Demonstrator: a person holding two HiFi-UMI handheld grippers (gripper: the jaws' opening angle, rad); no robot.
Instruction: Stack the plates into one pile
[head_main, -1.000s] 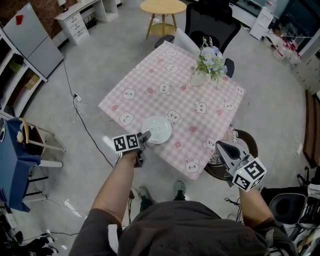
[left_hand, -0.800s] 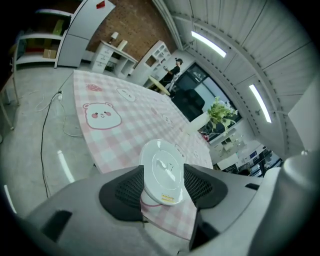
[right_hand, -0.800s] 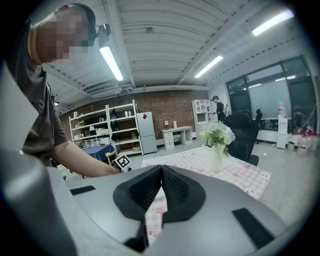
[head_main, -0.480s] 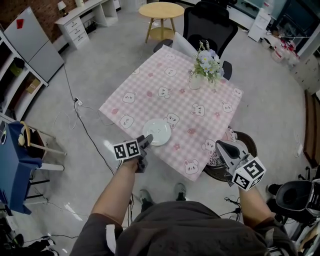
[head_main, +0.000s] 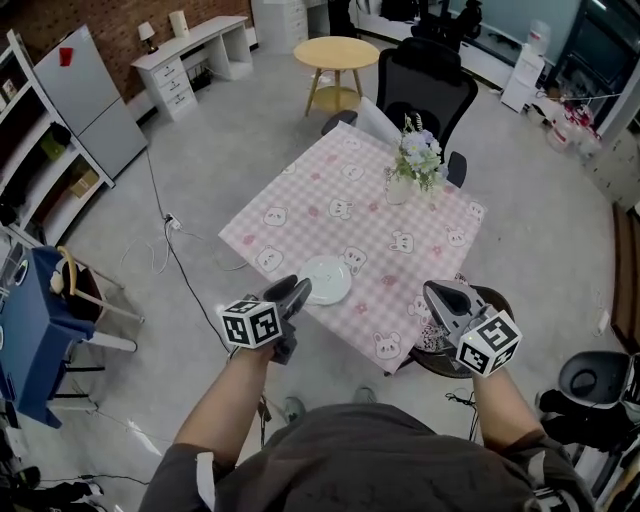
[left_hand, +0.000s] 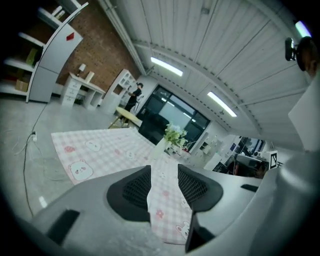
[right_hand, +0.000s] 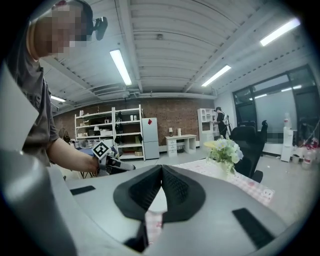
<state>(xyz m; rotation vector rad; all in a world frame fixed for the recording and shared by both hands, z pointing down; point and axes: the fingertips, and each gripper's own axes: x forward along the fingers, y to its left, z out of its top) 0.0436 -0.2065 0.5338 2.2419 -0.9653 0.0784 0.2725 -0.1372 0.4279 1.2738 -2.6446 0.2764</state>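
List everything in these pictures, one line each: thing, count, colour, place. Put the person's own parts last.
Table: one, pink checked cloth, mid-room.
Plates: one white pile, table's near edge; number in it cannot be told.
Flower vase: one, pale flowers, table's far right.
Office chair: one, black, behind the table.
Round table: one, light wood, beyond the chair.
Desk: one, white, by the brick wall.
Cabinet: one, grey, far left.
Left gripper: one, grey, by the pile's left edge, jaws closing, nothing between them.
Right gripper: one, grey, off the table's right corner, jaws together, empty.
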